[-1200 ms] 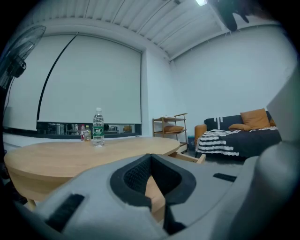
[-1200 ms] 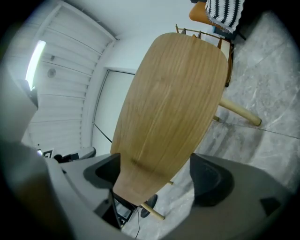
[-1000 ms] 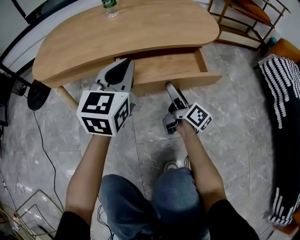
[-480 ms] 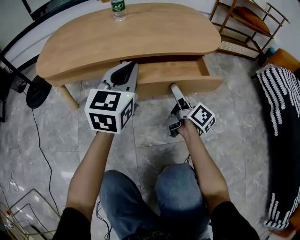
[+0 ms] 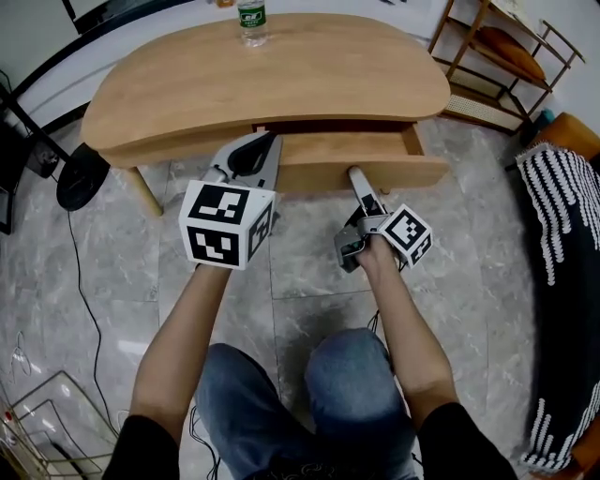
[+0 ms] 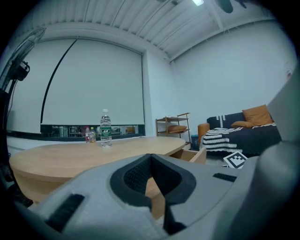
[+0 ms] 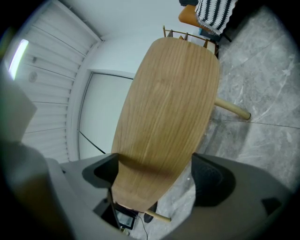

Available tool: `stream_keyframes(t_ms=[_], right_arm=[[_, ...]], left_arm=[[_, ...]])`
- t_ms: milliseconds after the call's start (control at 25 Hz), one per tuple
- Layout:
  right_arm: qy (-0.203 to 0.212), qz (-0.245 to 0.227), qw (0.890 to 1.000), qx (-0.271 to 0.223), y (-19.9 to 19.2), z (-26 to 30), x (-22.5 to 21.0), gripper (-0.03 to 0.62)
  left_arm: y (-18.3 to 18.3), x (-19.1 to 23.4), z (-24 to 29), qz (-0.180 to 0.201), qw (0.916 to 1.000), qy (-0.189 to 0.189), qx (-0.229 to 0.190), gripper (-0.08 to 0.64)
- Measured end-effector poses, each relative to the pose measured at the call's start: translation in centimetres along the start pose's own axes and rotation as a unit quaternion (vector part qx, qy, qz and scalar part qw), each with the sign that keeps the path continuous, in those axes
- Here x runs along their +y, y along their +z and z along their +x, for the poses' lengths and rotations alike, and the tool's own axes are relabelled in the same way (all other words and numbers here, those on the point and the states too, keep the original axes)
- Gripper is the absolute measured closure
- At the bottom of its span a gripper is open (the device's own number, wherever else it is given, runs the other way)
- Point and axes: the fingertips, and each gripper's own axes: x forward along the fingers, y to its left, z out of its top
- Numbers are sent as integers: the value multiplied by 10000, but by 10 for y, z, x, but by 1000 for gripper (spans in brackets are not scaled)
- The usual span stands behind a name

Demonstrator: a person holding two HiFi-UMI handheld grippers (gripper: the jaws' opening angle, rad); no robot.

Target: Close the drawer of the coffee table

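Note:
The wooden coffee table [image 5: 262,84] stands in front of me, its drawer [image 5: 347,145] pulled partly out on the near side. My right gripper [image 5: 354,172] rests its tip against the drawer front [image 5: 412,172]. In the right gripper view that gripper [image 7: 157,173] is open, and the drawer's wooden face [image 7: 164,103] fills the gap between its jaws. My left gripper [image 5: 270,141] hovers over the drawer's left end, level with the table edge. It [image 6: 150,157] is shut and holds nothing. From there the tabletop [image 6: 70,157] and drawer [image 6: 190,154] show.
A water bottle [image 5: 251,21] stands at the table's far edge. A wooden shelf [image 5: 497,47] is at the back right. A sofa with a striped blanket [image 5: 562,216] is on the right. A black fan base [image 5: 80,176] with a cable and a wire rack [image 5: 37,412] are at the left.
The drawer has slid further into the table, with my right gripper staying against its front. Both grippers have moved forward a little toward the table.

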Motion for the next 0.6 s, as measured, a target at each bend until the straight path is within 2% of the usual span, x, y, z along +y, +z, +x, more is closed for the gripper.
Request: stream_keyframes(t_ms=[240,600], right_arm=[[-134,118,9998,-79,7,25,-4,124],[-127,148,9997,-113,18,56,-9,127]], left_arm=[[-4,8,7,-29,10000,73,-4,552],[-24,19,15,-49,9997,155,177,552]])
